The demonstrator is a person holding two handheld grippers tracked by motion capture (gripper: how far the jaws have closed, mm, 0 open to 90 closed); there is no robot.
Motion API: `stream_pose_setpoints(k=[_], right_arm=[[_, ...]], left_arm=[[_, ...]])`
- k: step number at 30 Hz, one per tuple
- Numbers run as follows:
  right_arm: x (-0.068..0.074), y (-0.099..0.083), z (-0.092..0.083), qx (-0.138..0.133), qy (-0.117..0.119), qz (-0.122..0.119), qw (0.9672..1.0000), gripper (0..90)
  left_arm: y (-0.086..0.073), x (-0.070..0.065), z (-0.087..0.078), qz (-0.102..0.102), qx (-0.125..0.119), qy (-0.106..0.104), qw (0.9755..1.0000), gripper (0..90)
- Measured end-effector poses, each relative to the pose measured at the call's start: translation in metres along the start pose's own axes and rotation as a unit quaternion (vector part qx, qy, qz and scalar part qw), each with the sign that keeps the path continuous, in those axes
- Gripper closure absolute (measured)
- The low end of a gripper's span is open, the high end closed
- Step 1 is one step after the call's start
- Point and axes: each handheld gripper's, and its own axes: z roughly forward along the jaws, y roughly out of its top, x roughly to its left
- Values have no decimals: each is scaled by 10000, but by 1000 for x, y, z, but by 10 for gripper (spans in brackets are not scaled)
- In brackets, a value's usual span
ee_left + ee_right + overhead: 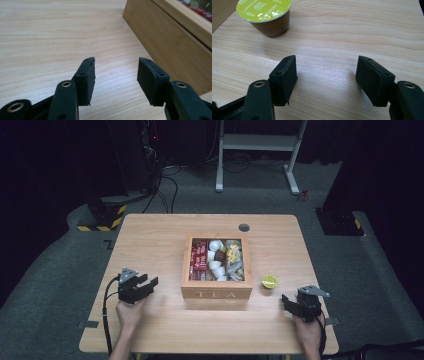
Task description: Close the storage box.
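Landmark: wooden tea box (216,292), lettered "TEA" on its near wall, lid off, standing at the middle of the light wooden table (150,235).

Box contents: red sachets (199,257) in its left compartment; white creamer cups (215,255) in the middle; yellow and pale packets (233,257) at its right.

Cappuccino capsule (269,281), lime-green foil lid, brown cup: upright on the table just right of the box, apart from it.

My left gripper (148,284): in my left hand (129,314), left of the box near its front corner, jaws spread wide, nothing between them.

My right gripper (287,302): in my right hand (307,330), right of the box and nearer to me than the capsule, jaws spread wide, nothing held.
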Motion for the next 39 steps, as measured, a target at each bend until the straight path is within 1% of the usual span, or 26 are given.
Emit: stream_pose_setpoints(k=[4, 5, 7, 9, 10, 11, 14, 15, 19, 20, 21, 23, 24, 27, 31, 39], right_arm=[[0, 0, 0, 0, 0, 0, 10000, 333], [0, 0, 0, -1, 0, 0, 10000, 333], [0, 0, 0, -1, 0, 0, 10000, 333], [0, 0, 0, 0, 0, 0, 10000, 333], [0, 0, 0, 0, 0, 0, 10000, 333], [0, 0, 0, 0, -1, 0, 10000, 333], [0, 0, 0, -1, 0, 0, 10000, 333], [0, 0, 0, -1, 0, 0, 10000, 333], [0, 0, 0, -1, -1, 1, 10000, 333], [0, 0, 0, -1, -1, 0, 10000, 333], [0, 0, 0, -1, 0, 0, 10000, 333], [0, 0, 0, -1, -1, 0, 10000, 333], [0, 0, 0, -1, -1, 0, 10000, 333], [0, 0, 0, -1, -1, -1, 10000, 333], [0, 0, 0, -1, 0, 0, 10000, 333], [0, 0, 0, -2, 0, 0, 10000, 333]], left_arm=[[-4, 0, 6, 33, 80, 76, 9999, 487], [-4, 0, 7, 88, 102, 110, 9998, 486], [-5, -1, 9, 74, 114, 120, 9998, 484], [-6, -1, 11, 132, 129, 183, 9997, 482], [-7, -1, 12, 99, 138, 182, 9997, 481], [-7, -2, 12, 110, 159, 184, 9996, 480], [-9, -2, 15, 155, 180, 264, 9994, 476], [-9, -2, 15, 189, 221, 274, 9992, 475], [-13, -3, 19, 215, 291, 353, 9987, 466], [-15, -3, 20, 271, 328, 405, 9983, 464], [-16, -3, 21, 257, 349, 416, 9982, 461], [-20, -3, 25, 337, 430, 508, 9972, 457], [-20, -4, 28, 342, 586, 565, 9961, 453], [-20, -8, 29, 517, 620, 646, 9946, 419], [-21, -8, 29, 541, 640, 587, 9948, 383], [-21, -9, 30, 557, 649, 586, 9946, 366]])
